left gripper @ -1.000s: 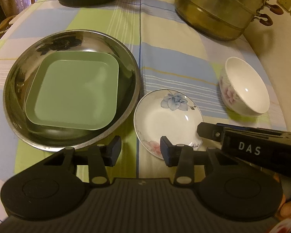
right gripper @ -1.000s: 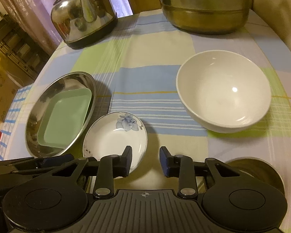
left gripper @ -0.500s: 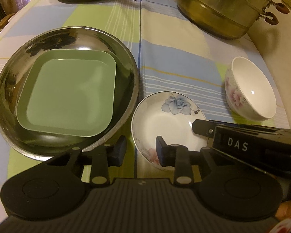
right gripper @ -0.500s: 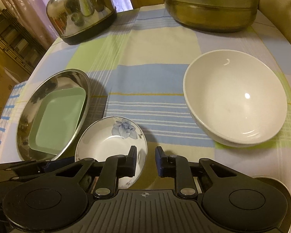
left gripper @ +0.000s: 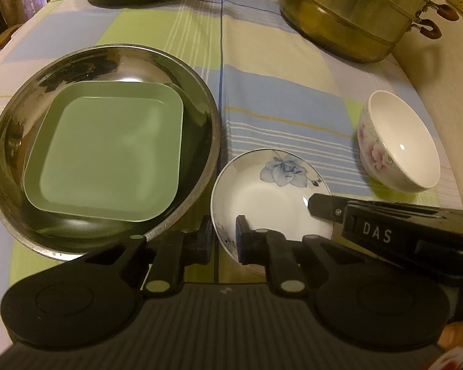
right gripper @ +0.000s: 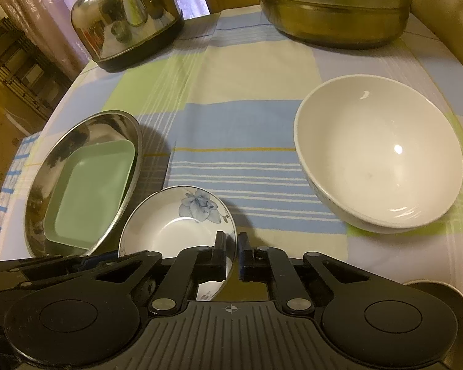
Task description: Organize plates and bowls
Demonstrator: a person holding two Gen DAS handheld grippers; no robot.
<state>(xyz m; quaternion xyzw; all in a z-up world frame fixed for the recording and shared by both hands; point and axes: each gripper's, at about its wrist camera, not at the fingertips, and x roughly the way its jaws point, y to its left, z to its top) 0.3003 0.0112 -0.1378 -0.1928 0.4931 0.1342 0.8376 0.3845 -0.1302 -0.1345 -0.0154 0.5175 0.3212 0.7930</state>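
A small white dish with a blue flower [left gripper: 271, 203] [right gripper: 169, 231] rests on the checked cloth beside a round steel plate [left gripper: 31, 123] [right gripper: 77, 135]. A green square plate [left gripper: 108, 160] [right gripper: 89, 197] lies in the steel plate. My left gripper [left gripper: 224, 240] is closing on the dish's left rim, one finger inside and one outside. My right gripper [right gripper: 231, 252] is closing on the right rim in the same way, and the left wrist view shows it [left gripper: 321, 206] from the side. A white bowl with pink flowers [left gripper: 401, 148] [right gripper: 376, 154] stands upright to the right.
A large metal steamer pot [left gripper: 348, 15] [right gripper: 333, 9] stands at the back right and a shiny kettle [right gripper: 126, 21] at the back left. A steel rim [right gripper: 447, 293] shows at the near right. The table edge curves round close behind the bowl.
Both pairs of jaws have narrowed from well apart to a thin gap around the flower dish's rim. The dishes stay where they were.
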